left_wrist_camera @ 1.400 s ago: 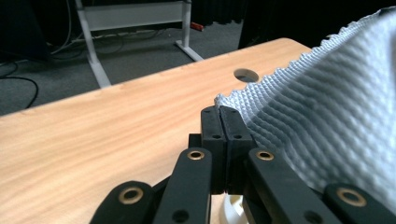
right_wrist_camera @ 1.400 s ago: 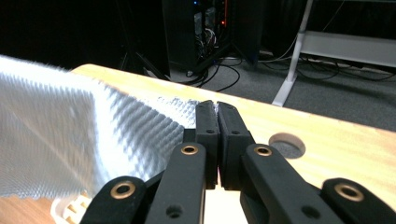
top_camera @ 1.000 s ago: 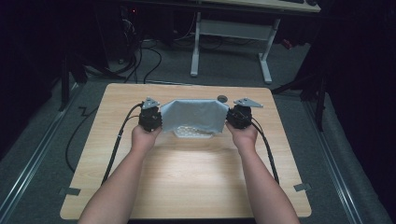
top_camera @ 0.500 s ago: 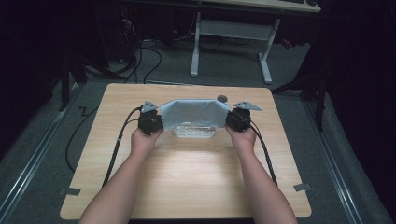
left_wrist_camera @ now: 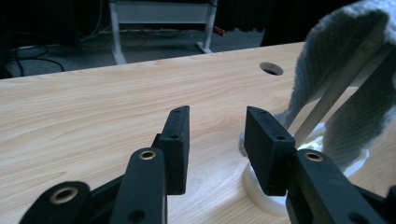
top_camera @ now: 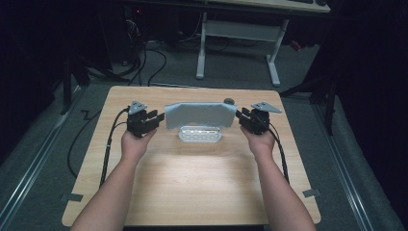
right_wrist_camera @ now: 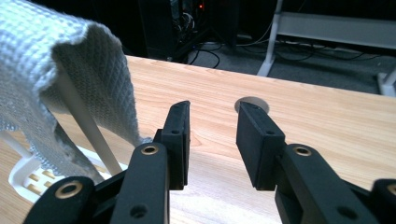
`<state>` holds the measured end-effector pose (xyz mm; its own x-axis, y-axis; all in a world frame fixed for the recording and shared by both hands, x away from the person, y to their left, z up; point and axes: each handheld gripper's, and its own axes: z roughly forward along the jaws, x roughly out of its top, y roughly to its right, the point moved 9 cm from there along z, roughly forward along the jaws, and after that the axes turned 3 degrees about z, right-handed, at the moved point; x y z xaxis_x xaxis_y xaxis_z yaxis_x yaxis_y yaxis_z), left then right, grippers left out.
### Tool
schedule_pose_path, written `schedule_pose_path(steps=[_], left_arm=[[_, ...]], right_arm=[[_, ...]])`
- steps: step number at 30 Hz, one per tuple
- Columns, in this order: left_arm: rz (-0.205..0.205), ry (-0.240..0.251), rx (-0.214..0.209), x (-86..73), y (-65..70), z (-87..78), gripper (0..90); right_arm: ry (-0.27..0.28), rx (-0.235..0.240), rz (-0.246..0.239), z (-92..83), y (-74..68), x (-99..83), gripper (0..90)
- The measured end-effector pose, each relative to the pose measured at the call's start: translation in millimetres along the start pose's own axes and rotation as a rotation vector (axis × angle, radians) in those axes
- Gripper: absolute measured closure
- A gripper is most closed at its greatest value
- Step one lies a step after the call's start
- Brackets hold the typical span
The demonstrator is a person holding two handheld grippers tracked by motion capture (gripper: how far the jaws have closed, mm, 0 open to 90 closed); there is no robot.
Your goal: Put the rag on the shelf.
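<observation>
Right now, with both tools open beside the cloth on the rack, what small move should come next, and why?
Probably draw both tools back toward the person. The cloth already hangs over the white rack, and the left tool and right tool both stand open with nothing between their jaws, just off the cloth's ends. Pulling straight back should avoid snagging its edges.

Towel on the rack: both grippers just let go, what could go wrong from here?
1. The towel hangs over a light white rack; if its weight sits unevenly, it may slide off or tip the rack.
2. The left gripper and right gripper, both open, sit close to the towel's ends; a careless pull back could snag the cloth.
</observation>
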<state>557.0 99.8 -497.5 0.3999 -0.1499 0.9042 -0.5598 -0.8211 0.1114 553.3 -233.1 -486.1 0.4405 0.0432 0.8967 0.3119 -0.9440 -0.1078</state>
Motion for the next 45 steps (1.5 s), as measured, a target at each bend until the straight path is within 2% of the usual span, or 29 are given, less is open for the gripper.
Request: schedule_pose_path(steps=[4,7,13,16,18,19,20,21,24,25,28,29,32,33,34,35,36,37,38,39,41,42,43,44,45], left_arm=[[-0.002,-0.001,0.014,-2.7,-5.8,-7.4,60.8],[-0.013,0.008,0.028,-6.7,-11.6,-19.2,60.1],[-0.032,0.019,0.051,-12.7,-18.4,-38.1,59.3],[-0.027,0.020,0.059,-14.1,-17.4,-44.2,57.0],[-0.012,0.010,0.060,-16.7,-13.2,-50.0,55.7],[0.001,0.011,0.056,-20.0,-7.1,-56.1,54.1],[0.001,0.011,0.056,-20.0,-7.1,-56.1,53.4],[0.001,0.004,0.046,-24.4,-0.5,-62.1,52.4],[0.003,0.002,0.036,-29.6,6.7,-67.9,50.7],[0.018,-0.008,0.028,-36.2,14.8,-73.5,50.2],[0.027,-0.014,0.013,-44.3,23.8,-79.8,49.7],[0.031,-0.029,0.004,-51.8,30.1,-83.8,49.1],[0.042,-0.047,-0.014,-60.5,38.3,-88.0,48.3],[0.057,-0.059,-0.030,-69.5,47.3,-92.2,47.6],[0.057,-0.059,-0.030,-69.5,47.3,-92.2,47.2],[0.070,-0.080,-0.046,-80.2,55.6,-95.4,46.7],[0.070,-0.080,-0.046,-80.2,55.6,-95.4,46.3],[0.072,-0.109,-0.067,-93.1,64.4,-97.2,45.5],[0.072,-0.109,-0.067,-93.1,64.4,-97.2,44.8],[0.079,-0.137,-0.081,-106.3,73.3,-99.6,44.1],[0.094,-0.157,-0.090,-118.9,81.8,-103.2,43.8],[0.094,-0.157,-0.090,-118.9,81.8,-103.2,43.3],[0.123,-0.168,-0.088,-130.3,87.7,-107.5,42.8],[0.123,-0.168,-0.088,-130.3,87.7,-107.5,42.7],[0.111,-0.217,-0.096,-149.1,93.6,-116.4,46.3]], right_arm=[[0.011,-0.006,-0.009,-9.8,1.3,1.8,64.1],[0.033,-0.008,-0.015,-17.7,1.2,2.4,63.6],[0.011,-0.018,-0.025,-29.0,5.3,-2.9,62.2],[0.007,-0.011,-0.018,-32.6,3.8,-3.8,61.0],[0.010,-0.010,-0.031,-37.3,0.5,-4.9,59.7],[0.028,-0.013,-0.048,-44.1,-3.6,-5.7,59.4],[0.028,-0.013,-0.048,-44.1,-3.6,-5.7,59.4],[0.008,-0.018,-0.072,-50.6,-6.8,-8.0,57.9],[0.006,-0.018,-0.080,-57.8,-10.0,-8.7,55.8],[0.006,-0.013,-0.097,-67.8,-15.1,-9.5,55.0],[0.039,-0.007,-0.106,-76.7,-19.8,-10.2,55.2],[0.019,-0.001,-0.119,-84.3,-24.6,-14.9,55.1],[0.031,0.001,-0.135,-92.2,-30.0,-20.7,55.6],[0.029,-0.012,-0.167,-99.3,-35.4,-30.0,56.4],[0.023,-0.017,-0.172,-101.5,-37.3,-34.0,56.4],[0.019,-0.023,-0.175,-104.2,-39.8,-39.3,56.2],[0.019,-0.023,-0.175,-104.2,-39.8,-39.3,56.2],[0.017,-0.015,-0.176,-109.0,-44.5,-49.7,53.7],[0.017,-0.015,-0.176,-109.0,-44.5,-49.7,53.7],[0.003,-0.009,-0.185,-112.8,-50.6,-63.7,52.0],[-0.014,-0.006,-0.199,-115.4,-55.7,-76.2,51.0],[-0.021,0.002,-0.197,-116.2,-59.1,-83.7,50.5],[-0.033,0.008,-0.199,-117.1,-62.1,-91.6,50.2],[-0.033,0.008,-0.199,-117.1,-62.1,-91.6,50.2],[-0.055,0.016,-0.184,-118.5,-68.7,-111.5,48.0]])
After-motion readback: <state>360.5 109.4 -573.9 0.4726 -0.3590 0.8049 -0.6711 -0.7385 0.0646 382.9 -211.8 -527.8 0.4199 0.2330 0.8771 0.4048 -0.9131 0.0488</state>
